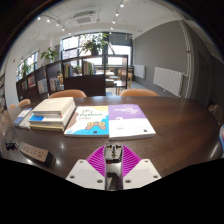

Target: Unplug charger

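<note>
Counted on table (180, 120): one stack of books (50, 112) at 10 o'clock, two booklets (88, 121) (129, 120) at 12, one power strip (32, 152) at 9.

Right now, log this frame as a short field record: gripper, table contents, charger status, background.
gripper: gripper empty, purple pads nearly touching, shut on nothing
table: dark wooden table
ahead of fingers: two booklets lying flat
beside them: stack of books
near edge: power strip
charger: not identifiable in this view
background: windows, potted plant, radiator
</note>
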Available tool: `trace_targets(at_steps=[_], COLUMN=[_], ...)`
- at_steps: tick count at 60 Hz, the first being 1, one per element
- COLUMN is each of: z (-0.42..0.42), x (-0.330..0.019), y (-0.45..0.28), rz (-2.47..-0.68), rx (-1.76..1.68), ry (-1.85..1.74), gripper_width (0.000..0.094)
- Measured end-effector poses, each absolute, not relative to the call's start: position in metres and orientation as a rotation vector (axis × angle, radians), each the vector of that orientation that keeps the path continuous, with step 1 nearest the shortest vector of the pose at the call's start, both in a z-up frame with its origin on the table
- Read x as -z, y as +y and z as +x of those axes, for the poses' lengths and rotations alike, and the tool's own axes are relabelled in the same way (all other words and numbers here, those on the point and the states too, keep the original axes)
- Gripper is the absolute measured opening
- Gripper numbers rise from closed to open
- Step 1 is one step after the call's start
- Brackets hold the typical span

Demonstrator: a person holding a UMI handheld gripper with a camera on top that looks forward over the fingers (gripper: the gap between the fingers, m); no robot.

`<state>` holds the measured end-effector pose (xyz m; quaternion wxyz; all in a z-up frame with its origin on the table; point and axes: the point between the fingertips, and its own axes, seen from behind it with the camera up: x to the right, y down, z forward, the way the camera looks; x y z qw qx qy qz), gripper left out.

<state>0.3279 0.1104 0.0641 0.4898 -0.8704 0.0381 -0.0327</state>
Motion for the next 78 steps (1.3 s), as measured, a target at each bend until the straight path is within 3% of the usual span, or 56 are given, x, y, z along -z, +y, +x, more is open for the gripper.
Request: trace_targets(at_steps=[13,17,21,24,28,31,44,52,61,70,78], z=[0.296,0.288,0.285,0.287,0.287,0.285,0.256,0.23,0.201,0.175,0.16], x=[-0.006,-0.011,-0.01,-0.017,-0.048,-0.084,-0.255,-0.31,-0.307,-0.266,-0.252], y=[0.109,0.111,0.111,0.11,0.107,0.103,0.043,-0.034,-0.115,-0.177,-0.208], rz=[-2.221,-2.216,-2.247,-2.267,-2.237,-2.187,-1.963,-1.897,-1.915,-1.99,-2.027], rx=[-0.053,-0.08,-0.079,-0.046,-0.018,0.007,0.083,0.125,0.106,0.093,0.081], ry=[0.063,0.055,0.039,0.035,0.029,0.039,0.003,-0.008,-0.005,0.003,0.004], gripper_width=[0.0221,0.0245,0.0297,0.0429,0.0628,0.0722,0.0821,0.0822,0.0823,0.0827,0.0827])
